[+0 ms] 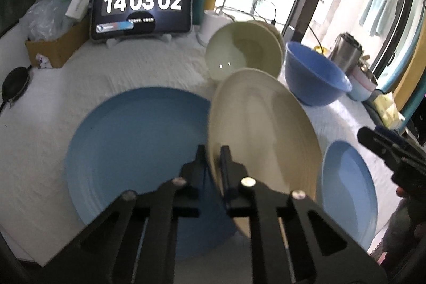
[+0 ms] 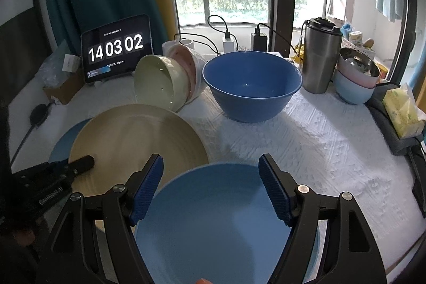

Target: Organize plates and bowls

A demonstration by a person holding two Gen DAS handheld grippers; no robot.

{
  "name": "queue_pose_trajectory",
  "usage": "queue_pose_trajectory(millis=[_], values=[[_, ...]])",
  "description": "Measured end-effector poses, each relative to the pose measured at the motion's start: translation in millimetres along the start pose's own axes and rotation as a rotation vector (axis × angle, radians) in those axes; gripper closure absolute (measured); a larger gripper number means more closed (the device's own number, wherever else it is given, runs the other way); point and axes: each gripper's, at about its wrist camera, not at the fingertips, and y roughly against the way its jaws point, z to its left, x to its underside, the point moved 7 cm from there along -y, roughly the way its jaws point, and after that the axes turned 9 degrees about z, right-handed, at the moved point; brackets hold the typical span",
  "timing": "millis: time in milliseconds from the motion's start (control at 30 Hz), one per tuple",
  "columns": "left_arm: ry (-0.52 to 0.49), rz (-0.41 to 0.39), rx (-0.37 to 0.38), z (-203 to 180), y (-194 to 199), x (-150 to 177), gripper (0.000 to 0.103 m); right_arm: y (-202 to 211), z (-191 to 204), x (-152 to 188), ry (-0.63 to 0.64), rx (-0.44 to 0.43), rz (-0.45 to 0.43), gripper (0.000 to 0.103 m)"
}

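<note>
My left gripper (image 1: 213,151) is shut on the rim of a beige plate (image 1: 263,140) and holds it tilted above a large light blue plate (image 1: 133,151) on the white tablecloth. The beige plate also shows in the right wrist view (image 2: 138,137), with the left gripper (image 2: 87,161) on its near edge. My right gripper (image 2: 211,175) is open over a smaller light blue plate (image 2: 218,225), also seen in the left wrist view (image 1: 348,190). A green bowl (image 2: 157,81) leans on its side against a pink bowl (image 2: 183,55). A dark blue bowl (image 2: 251,84) stands upright.
A tablet clock (image 2: 117,49) stands at the back left beside a cardboard box (image 1: 56,44). A steel tumbler (image 2: 319,55), stacked bowls (image 2: 354,81) and a tissue pack (image 2: 402,111) sit at the right. Chargers and cables (image 2: 229,39) lie at the window.
</note>
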Motion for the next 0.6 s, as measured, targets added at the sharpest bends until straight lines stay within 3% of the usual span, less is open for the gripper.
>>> queue_pose_trajectory(millis=[267,600], values=[[0.036,-0.029,0.014,14,9,0,0.095,-22,16,-10,0.028,-0.036,0.04,0.026],[0.03,-0.074,0.01,18,16,2,0.095,-85,29,-13,-0.008,-0.142,0.242,0.047]])
